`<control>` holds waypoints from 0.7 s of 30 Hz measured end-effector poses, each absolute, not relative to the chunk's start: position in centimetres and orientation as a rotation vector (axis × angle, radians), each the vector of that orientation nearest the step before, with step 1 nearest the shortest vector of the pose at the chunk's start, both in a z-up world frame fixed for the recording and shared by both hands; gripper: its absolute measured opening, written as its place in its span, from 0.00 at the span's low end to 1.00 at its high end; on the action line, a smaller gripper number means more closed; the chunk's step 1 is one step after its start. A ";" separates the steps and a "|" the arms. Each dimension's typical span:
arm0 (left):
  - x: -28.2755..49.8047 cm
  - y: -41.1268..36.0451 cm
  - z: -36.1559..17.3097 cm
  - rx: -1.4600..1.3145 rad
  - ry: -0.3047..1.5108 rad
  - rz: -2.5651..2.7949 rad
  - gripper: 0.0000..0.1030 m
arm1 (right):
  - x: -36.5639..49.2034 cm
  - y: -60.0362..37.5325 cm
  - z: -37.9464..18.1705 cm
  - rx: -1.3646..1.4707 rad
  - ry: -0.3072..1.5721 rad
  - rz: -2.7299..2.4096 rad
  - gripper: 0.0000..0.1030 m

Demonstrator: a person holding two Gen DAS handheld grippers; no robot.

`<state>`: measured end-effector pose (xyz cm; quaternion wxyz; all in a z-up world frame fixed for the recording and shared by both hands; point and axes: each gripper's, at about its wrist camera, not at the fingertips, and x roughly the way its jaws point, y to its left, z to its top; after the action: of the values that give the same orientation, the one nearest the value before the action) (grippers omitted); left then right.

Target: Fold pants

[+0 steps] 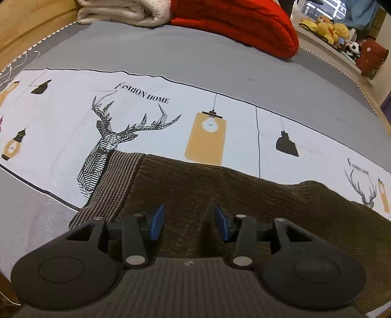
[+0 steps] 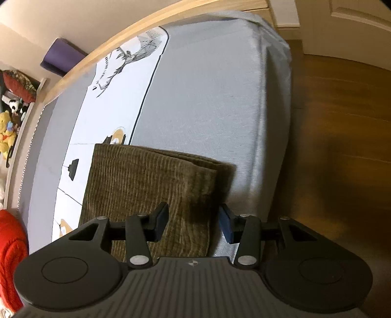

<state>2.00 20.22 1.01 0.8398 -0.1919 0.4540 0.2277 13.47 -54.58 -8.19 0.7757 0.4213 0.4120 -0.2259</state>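
Olive-brown ribbed corduroy pants [image 1: 244, 195] with a brown-and-cream houndstooth, perhaps checked, waistband [image 1: 114, 181] lie on a grey-and-white deer-and-lamp-printed bedsheet [image 1: 220, 73]; red knitted blanket [image 1: 239, 22] far.

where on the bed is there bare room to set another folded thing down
Free: the grey sheet between the deer-print band and the red blanket, and the grey strip beyond the folded corduroy pants toward the bed's foot. Crowded: the head end, with the red blanket and cream blanket.

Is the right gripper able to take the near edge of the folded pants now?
Probably yes. The right gripper is open, and the edge of the brown pants lies between its pads with nothing covering it on the bed sheet.
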 end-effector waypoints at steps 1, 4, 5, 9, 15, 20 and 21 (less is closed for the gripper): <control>2.0 20.3 1.0 -0.408 0.960 0.479 0.49 | 13.7 -54.4 -8.4 0.899 0.908 -0.501 0.46; 2.1 20.3 1.0 -0.408 0.958 0.473 0.49 | 13.9 -54.2 -8.9 0.894 0.920 -0.536 0.46; 2.0 20.2 1.1 -0.406 0.957 0.473 0.49 | 13.9 -54.2 -8.9 0.889 0.919 -0.539 0.48; 1.9 20.4 1.1 -0.418 0.954 0.476 0.51 | 14.7 -53.5 -8.7 0.836 0.916 -0.531 0.48; 1.7 20.6 1.5 -0.428 0.943 0.469 0.51 | 15.0 -52.3 -8.2 0.752 0.896 -0.539 0.16; 1.6 20.8 1.7 -0.443 0.938 0.463 0.51 | 14.5 -50.9 -5.9 0.715 0.813 -0.538 0.13; 1.6 20.8 1.8 -0.445 0.935 0.462 0.51 | 14.4 -50.2 -4.9 0.698 0.782 -0.535 0.13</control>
<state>1.57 20.79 1.81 0.8436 -0.2106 0.4428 0.2188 14.37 -50.16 -4.90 0.8317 0.3293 0.3690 -0.2523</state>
